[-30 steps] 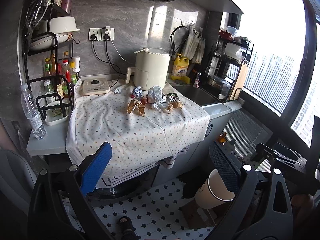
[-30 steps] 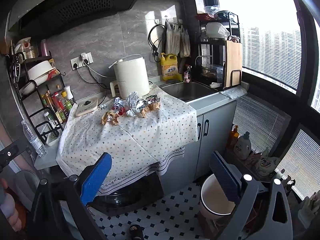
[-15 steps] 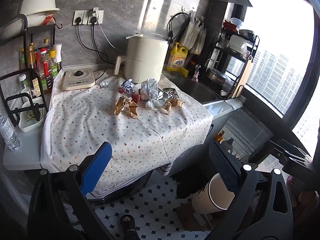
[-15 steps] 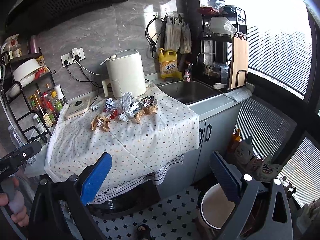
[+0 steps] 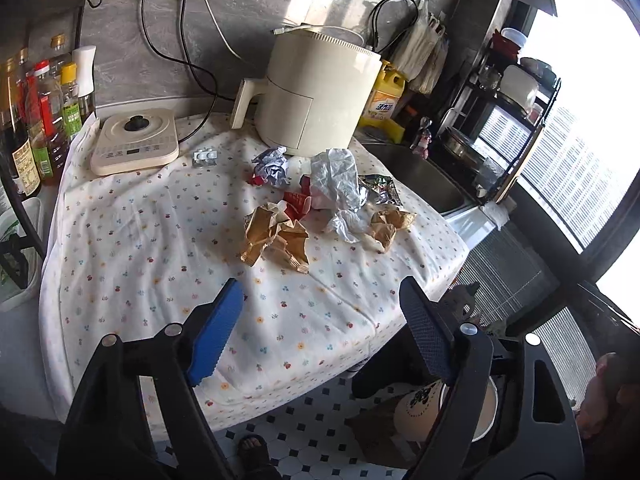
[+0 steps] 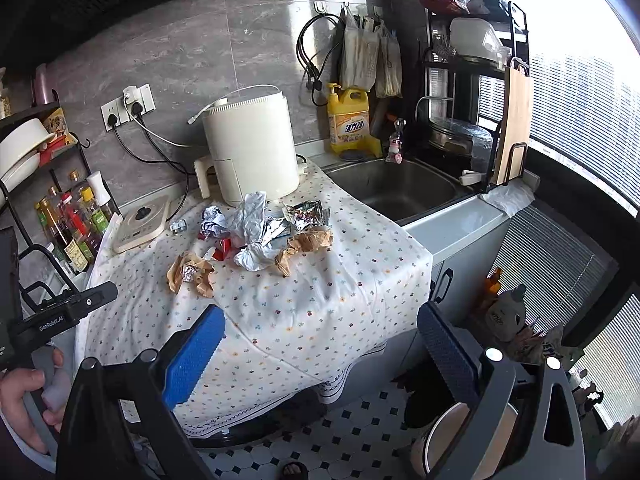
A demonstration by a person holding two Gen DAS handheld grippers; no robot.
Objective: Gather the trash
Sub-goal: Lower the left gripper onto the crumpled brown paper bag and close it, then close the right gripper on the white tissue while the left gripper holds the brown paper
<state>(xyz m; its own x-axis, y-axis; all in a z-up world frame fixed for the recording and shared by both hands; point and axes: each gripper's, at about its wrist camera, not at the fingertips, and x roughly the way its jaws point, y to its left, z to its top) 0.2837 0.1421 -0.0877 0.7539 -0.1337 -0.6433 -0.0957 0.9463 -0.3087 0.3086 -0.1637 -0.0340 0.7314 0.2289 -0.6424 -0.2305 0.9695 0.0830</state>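
Observation:
A pile of crumpled trash lies on the flowered tablecloth [image 5: 140,248]: brown paper wrappers [image 5: 276,236], a white plastic wrapper [image 5: 338,184], a foil packet [image 5: 380,190], red scraps [image 5: 298,200] and a grey-blue wad [image 5: 272,166]. The pile also shows in the right wrist view [image 6: 256,232]. My left gripper [image 5: 320,328] is open and empty, above the cloth's near edge, short of the pile. My right gripper [image 6: 320,356] is open and empty, farther back over the cloth's front corner. A paper bucket [image 5: 468,408] stands on the floor at the lower right, also in the right wrist view [image 6: 464,444].
A white air fryer [image 5: 316,96] stands behind the pile, a small induction plate [image 5: 134,140] to its left. Sauce bottles [image 5: 44,120] stand in a rack at left. A sink [image 6: 396,188] and dish rack [image 6: 476,80] are right. A blister pack [image 5: 205,157] lies near the plate.
Both grippers have moved forward toward the counter; the trash pile looks larger and nearer. Both stay open. Nothing on the cloth has moved.

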